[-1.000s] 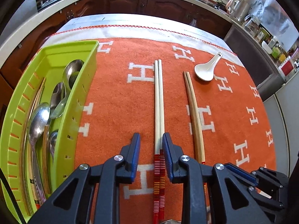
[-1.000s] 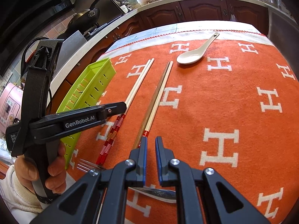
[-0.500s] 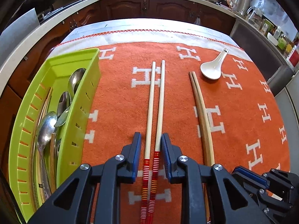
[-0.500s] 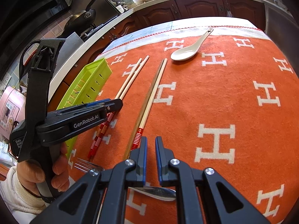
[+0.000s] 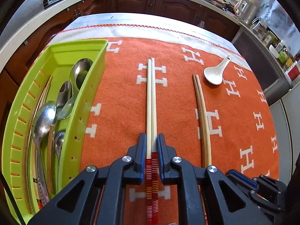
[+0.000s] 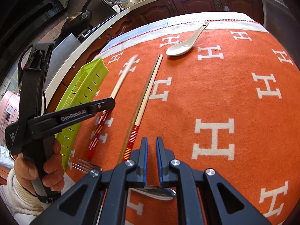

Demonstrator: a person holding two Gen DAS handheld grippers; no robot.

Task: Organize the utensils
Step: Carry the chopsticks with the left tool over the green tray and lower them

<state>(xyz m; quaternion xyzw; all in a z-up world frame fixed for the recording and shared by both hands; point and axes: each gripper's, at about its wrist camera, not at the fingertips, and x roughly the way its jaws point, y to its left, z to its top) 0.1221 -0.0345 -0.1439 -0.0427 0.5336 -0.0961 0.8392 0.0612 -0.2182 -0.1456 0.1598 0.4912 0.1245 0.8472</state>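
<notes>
Evidently mid-pickup, the left gripper [image 5: 151,148] was closing on the pale red-banded chopsticks [image 5: 151,101] lying between its jaws on the orange cloth, right of the green tray [image 5: 90,97], so next likely lift leftward.

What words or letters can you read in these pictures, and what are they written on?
"GenRobot.AI": on the side of the left claw.
"H": white letters repeated all over the orange cloth.
Small white print on the strap by the hand: too small to read.
Marks on a chopstick in the green tray: too small to read.
</notes>
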